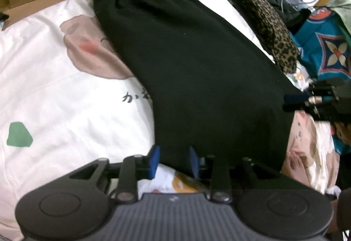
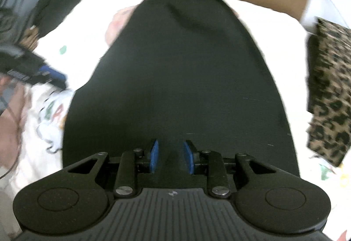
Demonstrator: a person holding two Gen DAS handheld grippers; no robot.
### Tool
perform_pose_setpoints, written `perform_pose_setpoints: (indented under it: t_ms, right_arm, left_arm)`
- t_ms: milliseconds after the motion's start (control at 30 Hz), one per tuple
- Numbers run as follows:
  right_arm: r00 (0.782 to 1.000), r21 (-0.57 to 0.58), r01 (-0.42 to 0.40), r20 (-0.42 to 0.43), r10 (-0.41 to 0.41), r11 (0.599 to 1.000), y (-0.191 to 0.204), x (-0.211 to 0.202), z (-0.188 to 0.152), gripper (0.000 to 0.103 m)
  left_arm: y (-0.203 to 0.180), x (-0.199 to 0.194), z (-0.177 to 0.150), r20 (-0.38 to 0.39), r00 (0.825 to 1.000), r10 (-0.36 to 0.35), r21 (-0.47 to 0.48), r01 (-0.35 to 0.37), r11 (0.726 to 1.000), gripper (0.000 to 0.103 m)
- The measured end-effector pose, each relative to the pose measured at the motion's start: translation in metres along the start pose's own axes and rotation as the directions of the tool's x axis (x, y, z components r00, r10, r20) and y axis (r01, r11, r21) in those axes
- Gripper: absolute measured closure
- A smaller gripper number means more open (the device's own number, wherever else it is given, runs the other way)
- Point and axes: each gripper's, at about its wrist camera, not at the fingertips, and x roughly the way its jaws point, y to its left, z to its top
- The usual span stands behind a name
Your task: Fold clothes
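A: Both pictures are bright, with soft and even light. I see no hard shadows.

B: Yes. The white sheet (image 1: 54, 91) is nearly overexposed, and the black garment (image 1: 197, 70) is so dark that its folds almost disappear.

A: The right wrist view is blurred by motion. The leopard cloth (image 2: 329, 91) is smeared, and the other gripper (image 2: 47, 74) at the left too.

B: The left wrist view is sharper, only soft at the right edge. Both bend strongly at the borders, with dark corners.
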Motion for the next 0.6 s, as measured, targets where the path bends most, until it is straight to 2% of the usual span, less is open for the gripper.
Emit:
perform_pose_setpoints:
  t_ms: [67,133,333,600]
  right_arm:
    - [0.999,0.044,0.023,0.026,-0.025,0.999,-0.014,-0.003,-0.002,0.070]
    - [0.998,0.078,0.036,0.053,-0.040,0.996,-0.022,-0.006,-0.005,0.071]
    - [0.991,0.147,0.045,0.118,-0.062,0.988,-0.047,-0.016,-0.013,0.071]
    - [0.983,0.174,0.023,0.177,-0.054,0.984,-0.079,-0.025,-0.022,0.070]
  left_arm:
    - [-0.002,-0.006,0.004,-0.012,1.000,0.003,0.011,-0.003,1.000,0.057]
    - [-0.003,-0.011,0.009,-0.027,1.000,0.008,0.016,-0.008,1.000,0.054]
    - [0.000,-0.023,0.012,-0.117,0.992,0.042,-0.079,-0.052,0.996,0.054]
    - [-0.020,-0.031,0.014,-0.130,0.985,0.112,-0.192,-0.136,0.972,0.051]
